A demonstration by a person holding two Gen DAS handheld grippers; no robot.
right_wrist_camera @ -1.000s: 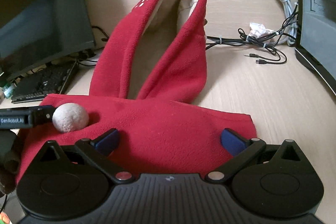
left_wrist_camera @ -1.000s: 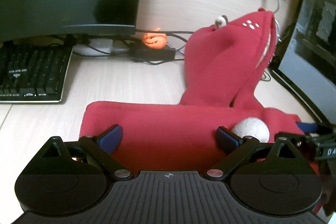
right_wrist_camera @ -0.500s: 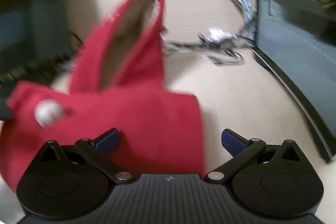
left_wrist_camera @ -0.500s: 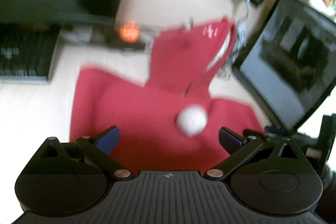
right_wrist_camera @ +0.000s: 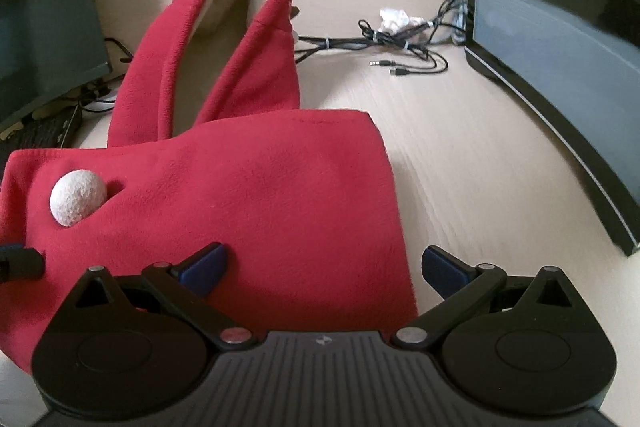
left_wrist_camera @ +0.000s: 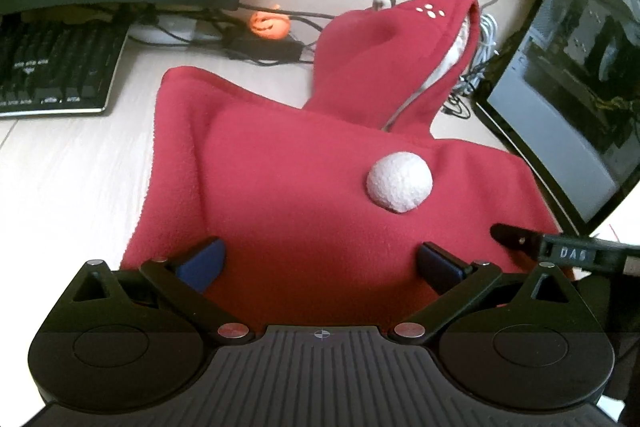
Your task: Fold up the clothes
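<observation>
We see red hoodie (left_wrist_camera: pixel 304 187) flat on desk (right_wrist_camera: pixel 480 167), white pompom (left_wrist_camera: pixel 400 187) on top; left gripper (left_wrist_camera: pixel 320 261) and right gripper (right_wrist_camera: pixel 324 263) both spread apart, empty.

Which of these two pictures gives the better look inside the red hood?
The right wrist view: the hood faces that camera, so its pale lining shows down the whole opening. The left wrist view catches the hood from the side, with only a thin strip of lining along its edge.

The red hooded garment (left_wrist_camera: pixel 304 187) is soft, matt fleece with a pale cloth lining; its white pompom (left_wrist_camera: pixel 400 183) looks rough and nubbly. The tabletop (right_wrist_camera: pixel 480 155) is smooth, pale wood-grain. Each hand-held gripper (right_wrist_camera: pixel 322 263) is matt black plastic.
</observation>
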